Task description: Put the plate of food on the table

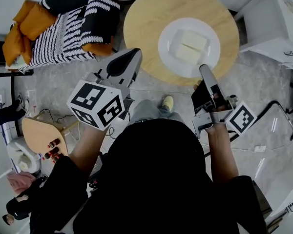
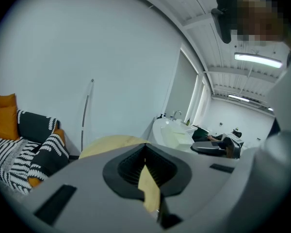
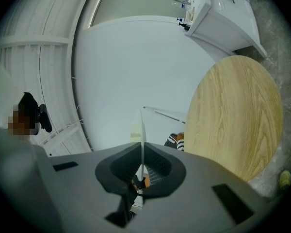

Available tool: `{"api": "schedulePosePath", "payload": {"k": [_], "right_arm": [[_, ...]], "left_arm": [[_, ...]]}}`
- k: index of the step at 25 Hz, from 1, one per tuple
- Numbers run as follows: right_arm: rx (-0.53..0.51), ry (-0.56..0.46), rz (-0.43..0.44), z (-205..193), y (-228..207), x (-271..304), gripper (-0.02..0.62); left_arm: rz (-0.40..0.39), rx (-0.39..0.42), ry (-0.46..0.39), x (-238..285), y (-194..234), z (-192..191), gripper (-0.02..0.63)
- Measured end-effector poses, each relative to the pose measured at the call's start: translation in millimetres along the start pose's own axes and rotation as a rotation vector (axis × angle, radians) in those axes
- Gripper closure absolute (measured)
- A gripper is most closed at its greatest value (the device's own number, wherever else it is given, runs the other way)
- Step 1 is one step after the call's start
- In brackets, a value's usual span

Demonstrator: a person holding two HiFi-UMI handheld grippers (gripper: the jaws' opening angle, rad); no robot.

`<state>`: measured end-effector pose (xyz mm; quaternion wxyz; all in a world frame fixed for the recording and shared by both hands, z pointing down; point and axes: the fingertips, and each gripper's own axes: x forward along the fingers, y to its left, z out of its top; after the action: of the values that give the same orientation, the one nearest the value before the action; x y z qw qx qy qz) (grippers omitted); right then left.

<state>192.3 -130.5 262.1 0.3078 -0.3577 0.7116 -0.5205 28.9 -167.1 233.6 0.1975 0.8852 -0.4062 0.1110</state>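
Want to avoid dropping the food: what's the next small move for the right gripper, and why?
Probably ease the plate straight down until it sits flat. The right gripper is shut on its near rim, and the plate is over the round table, but contact isn't clear.

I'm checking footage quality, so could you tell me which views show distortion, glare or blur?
Head view: evenly lit, sharp; the white plate is bright but not blown out. Left gripper view: strong fisheye, dark corners, ceiling light strip glaring. Right gripper view: same fisheye, rolled so the round table appears tipped upright.
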Motion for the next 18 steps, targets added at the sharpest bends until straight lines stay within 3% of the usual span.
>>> {"api": "schedulePosePath", "payload": {"k": [8,18], "right_arm": [[-0.026,0.012,-0.021,-1,3,1,0.577],[0.001,-0.009,-0.09,-1,-9,-3,0.577]], "left_arm": [[-0.009,-0.022,-0.027,0,2,-1,0.601],[-0.029,-0.042,0.012,3,13,-8,0.601]]}}
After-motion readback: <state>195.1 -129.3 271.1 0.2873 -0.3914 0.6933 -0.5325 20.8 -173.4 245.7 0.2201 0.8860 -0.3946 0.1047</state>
